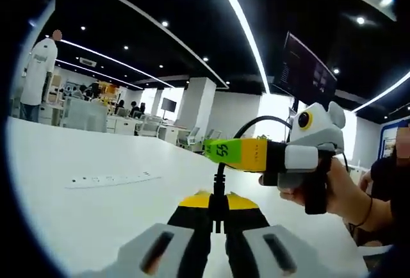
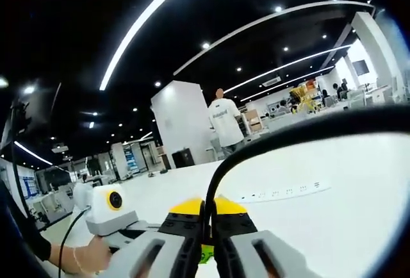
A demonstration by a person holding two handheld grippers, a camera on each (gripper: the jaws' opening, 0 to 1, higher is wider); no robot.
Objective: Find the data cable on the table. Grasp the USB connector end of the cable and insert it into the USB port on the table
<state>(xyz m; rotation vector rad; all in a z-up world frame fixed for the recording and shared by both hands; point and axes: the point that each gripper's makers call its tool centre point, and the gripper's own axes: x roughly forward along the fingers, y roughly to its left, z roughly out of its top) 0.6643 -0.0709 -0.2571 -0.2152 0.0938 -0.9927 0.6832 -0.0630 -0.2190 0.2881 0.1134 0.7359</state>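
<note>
The fingers of the left gripper are pinched shut on the black data cable, held clear of the white table. The right gripper is clamped on the same cable just beside it. The USB connector cannot be made out, so this looks like working along toward that end. Next, the plug must be found and lined up with the power strip, well apart from both grippers. The left gripper view shows the right gripper's green jaws side-on. The right gripper view shows the cable arcing away over the strip.

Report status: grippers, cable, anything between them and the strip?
Left gripper shut on cable. Right gripper shut on cable. White strip ahead on table, nothing between.
</note>
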